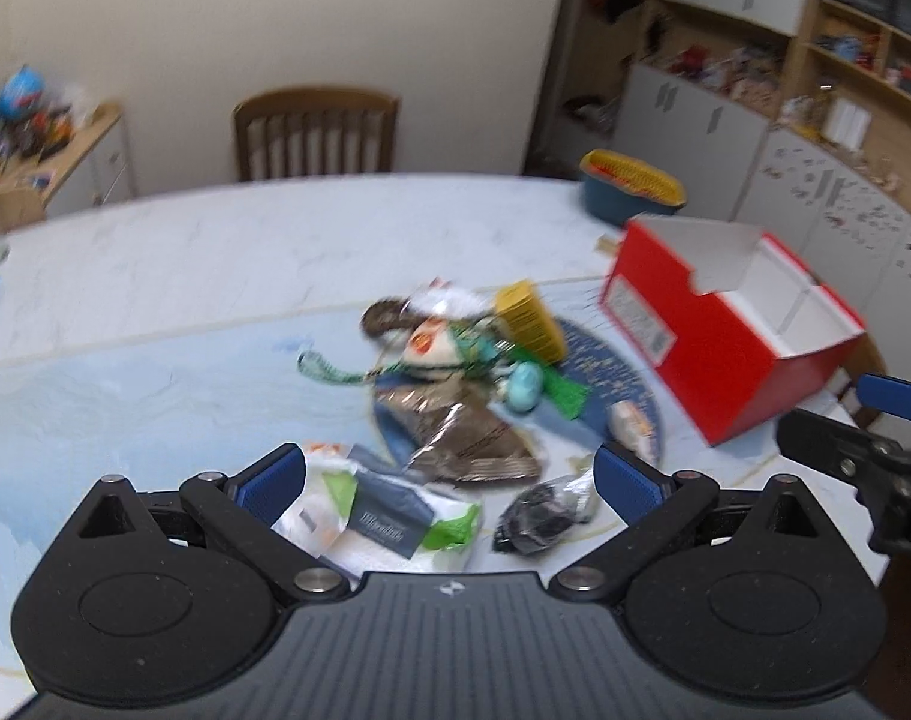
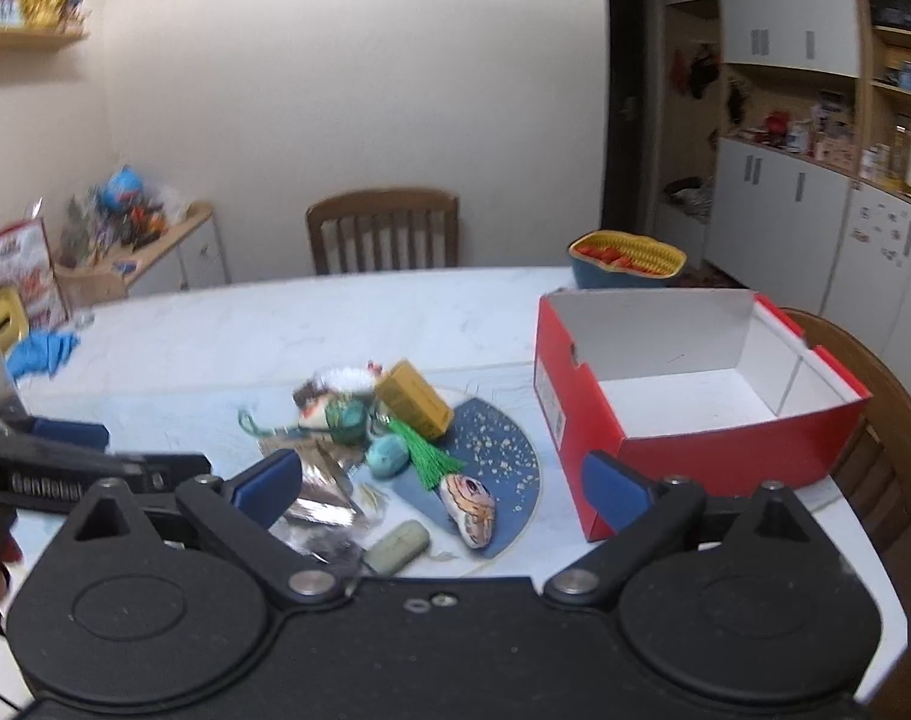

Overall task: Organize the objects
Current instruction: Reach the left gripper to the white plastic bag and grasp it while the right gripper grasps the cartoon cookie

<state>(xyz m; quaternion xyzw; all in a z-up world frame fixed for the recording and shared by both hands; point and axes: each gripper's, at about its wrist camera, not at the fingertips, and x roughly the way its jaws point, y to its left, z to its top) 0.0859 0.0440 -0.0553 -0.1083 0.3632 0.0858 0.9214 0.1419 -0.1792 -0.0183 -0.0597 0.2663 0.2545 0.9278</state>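
A pile of small objects lies mid-table: a yellow box (image 2: pixel 413 399) (image 1: pixel 528 319), a teal ball (image 2: pixel 386 456) (image 1: pixel 522 393), a green tassel (image 2: pixel 425 453), a painted stone (image 2: pixel 470 510), a pale green bar (image 2: pixel 398 546), a brown foil bag (image 1: pixel 464 438), a white and green packet (image 1: pixel 389 519) and a black wrapped item (image 1: pixel 542 516). An open red shoebox (image 2: pixel 683 396) (image 1: pixel 725 324) stands empty to the right. My left gripper (image 1: pixel 449 483) is open above the near packets. My right gripper (image 2: pixel 443 489) is open above the pile's near edge.
A blue and yellow basket (image 2: pixel 626 258) (image 1: pixel 632 186) sits at the table's far right. Wooden chairs stand behind the table (image 2: pixel 383 231) and right of the box (image 2: pixel 875 420). A blue cloth (image 2: pixel 41 351) lies at far left. Cabinets and shelves line the right wall.
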